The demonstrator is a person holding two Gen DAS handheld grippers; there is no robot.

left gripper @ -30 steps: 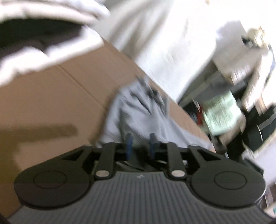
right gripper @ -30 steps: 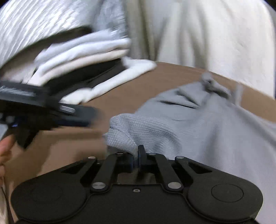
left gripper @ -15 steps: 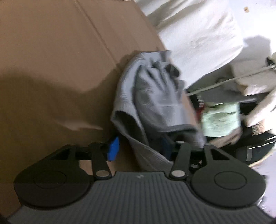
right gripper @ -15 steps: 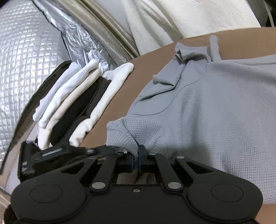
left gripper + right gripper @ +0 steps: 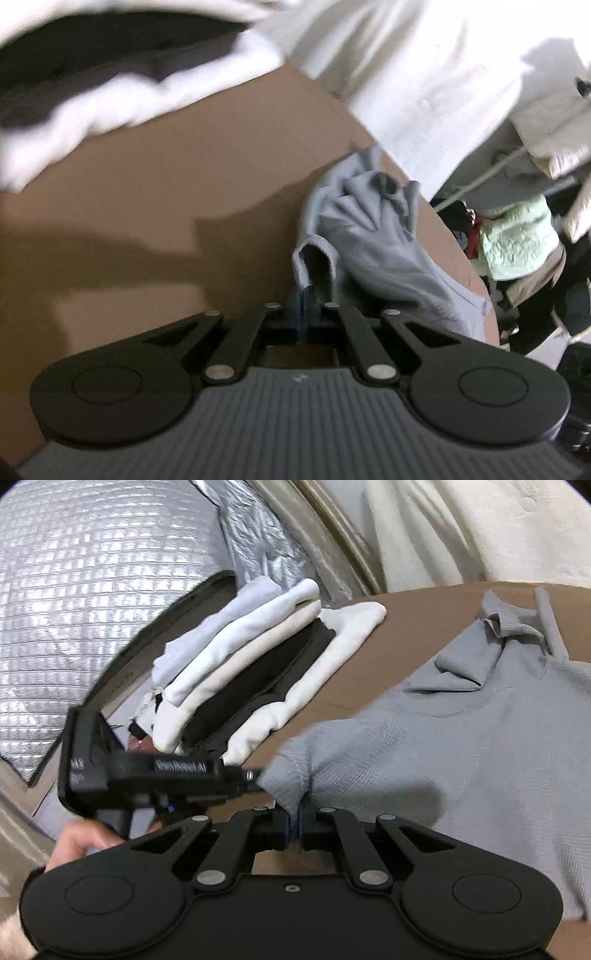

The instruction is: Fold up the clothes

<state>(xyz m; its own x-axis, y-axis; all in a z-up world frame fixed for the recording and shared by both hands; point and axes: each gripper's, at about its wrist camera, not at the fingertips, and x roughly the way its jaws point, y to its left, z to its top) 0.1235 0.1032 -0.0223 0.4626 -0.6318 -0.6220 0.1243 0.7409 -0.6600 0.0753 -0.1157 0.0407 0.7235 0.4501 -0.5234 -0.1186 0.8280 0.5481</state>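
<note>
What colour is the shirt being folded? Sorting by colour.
Light grey shirt, clearest in the right wrist view.

The folded stack [image 5: 122, 85] is smeared by blur in the left wrist view and cut off at the top. The grey shirt [image 5: 461, 746] runs past the right edge. The person's hand [image 5: 79, 843] is half hidden behind the gripper body.

A brown tabletop [image 5: 424, 635] fills the middle, with quilted silver foil sheeting [image 5: 92, 590] at ten o'clock, cream fabric [image 5: 461, 528] draped at one o'clock, and cluttered bags with a pale green bundle [image 5: 517, 240] at three o'clock.
</note>
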